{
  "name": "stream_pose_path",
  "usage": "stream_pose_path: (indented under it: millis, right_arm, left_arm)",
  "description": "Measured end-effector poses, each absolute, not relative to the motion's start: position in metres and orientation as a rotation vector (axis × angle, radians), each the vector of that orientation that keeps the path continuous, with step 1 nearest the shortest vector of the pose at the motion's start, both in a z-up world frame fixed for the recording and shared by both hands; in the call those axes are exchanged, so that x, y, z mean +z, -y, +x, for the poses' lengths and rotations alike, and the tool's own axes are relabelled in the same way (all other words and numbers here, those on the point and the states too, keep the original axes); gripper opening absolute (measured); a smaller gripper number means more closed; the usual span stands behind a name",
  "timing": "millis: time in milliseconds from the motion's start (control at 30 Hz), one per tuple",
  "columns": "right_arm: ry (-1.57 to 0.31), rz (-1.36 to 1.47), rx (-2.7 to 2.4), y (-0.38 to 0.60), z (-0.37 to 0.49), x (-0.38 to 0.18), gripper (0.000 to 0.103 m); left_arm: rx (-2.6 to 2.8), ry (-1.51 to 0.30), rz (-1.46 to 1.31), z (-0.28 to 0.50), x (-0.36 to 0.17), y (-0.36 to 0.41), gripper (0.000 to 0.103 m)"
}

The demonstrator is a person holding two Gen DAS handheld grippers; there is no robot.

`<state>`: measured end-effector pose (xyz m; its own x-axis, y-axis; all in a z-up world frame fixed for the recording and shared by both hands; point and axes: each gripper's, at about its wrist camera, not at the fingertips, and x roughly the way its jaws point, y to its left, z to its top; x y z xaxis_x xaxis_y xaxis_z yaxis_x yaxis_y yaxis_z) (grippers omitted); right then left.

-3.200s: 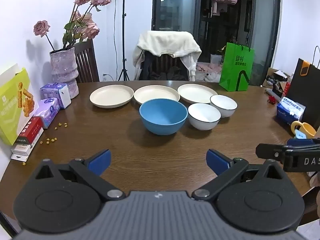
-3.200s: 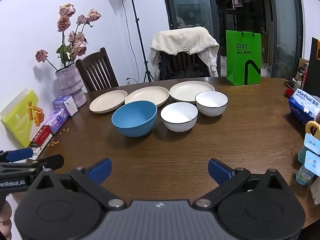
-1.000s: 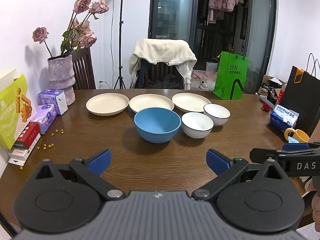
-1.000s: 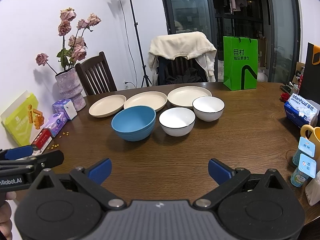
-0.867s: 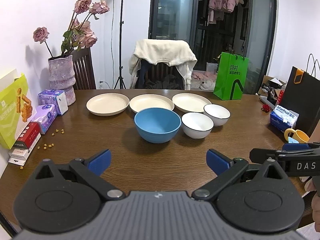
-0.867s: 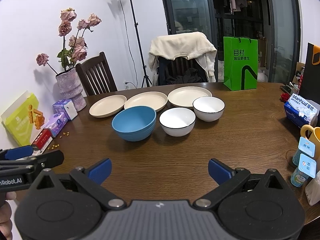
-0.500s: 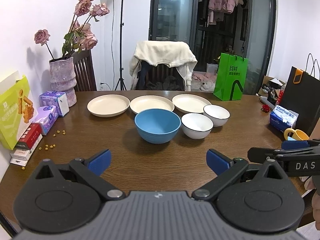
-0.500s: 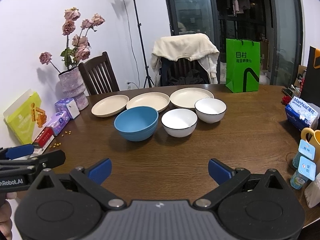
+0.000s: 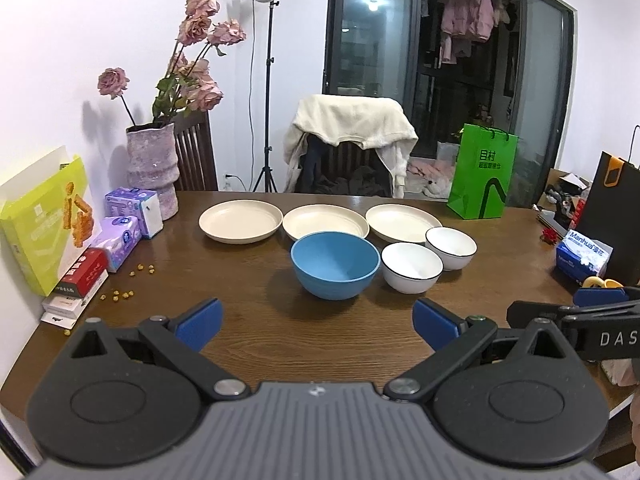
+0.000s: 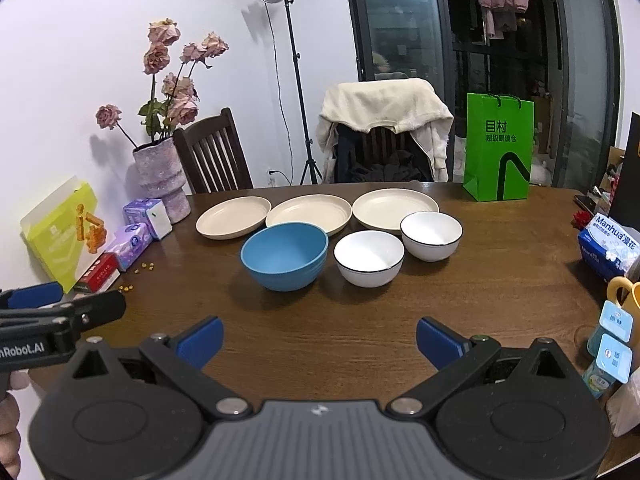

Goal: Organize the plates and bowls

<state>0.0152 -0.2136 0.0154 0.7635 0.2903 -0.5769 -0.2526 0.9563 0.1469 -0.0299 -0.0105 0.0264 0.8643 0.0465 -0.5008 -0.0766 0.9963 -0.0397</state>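
Dark wooden table (image 9: 256,344): three cream round plates (image 9: 325,222) in a far row; near them, one blue bowl (image 9: 335,264) and two white black-rimmed bowls (image 9: 412,267), unstacked, apparently awaiting sorting. Left gripper (image 9: 316,320) and right gripper (image 10: 318,338): both spread wide, empty, hovering near-side, well apart from crockery.

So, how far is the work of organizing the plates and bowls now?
Nothing looks done yet. The three cream round plates lie side by side, unstacked. The blue bowl and two white black-rimmed bowls stand separately. The left gripper and right gripper are open and empty. All stacking is left.
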Motion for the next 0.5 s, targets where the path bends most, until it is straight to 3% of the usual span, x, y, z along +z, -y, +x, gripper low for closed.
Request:
stream_pose_path:
  millis: [500]
  right_arm:
    - [-0.612, 0.082, 0.316, 0.214, 0.031, 0.025, 0.103]
  left_arm:
    - [0.098, -0.501, -0.073, -0.017, 0.035, 0.002, 0.103]
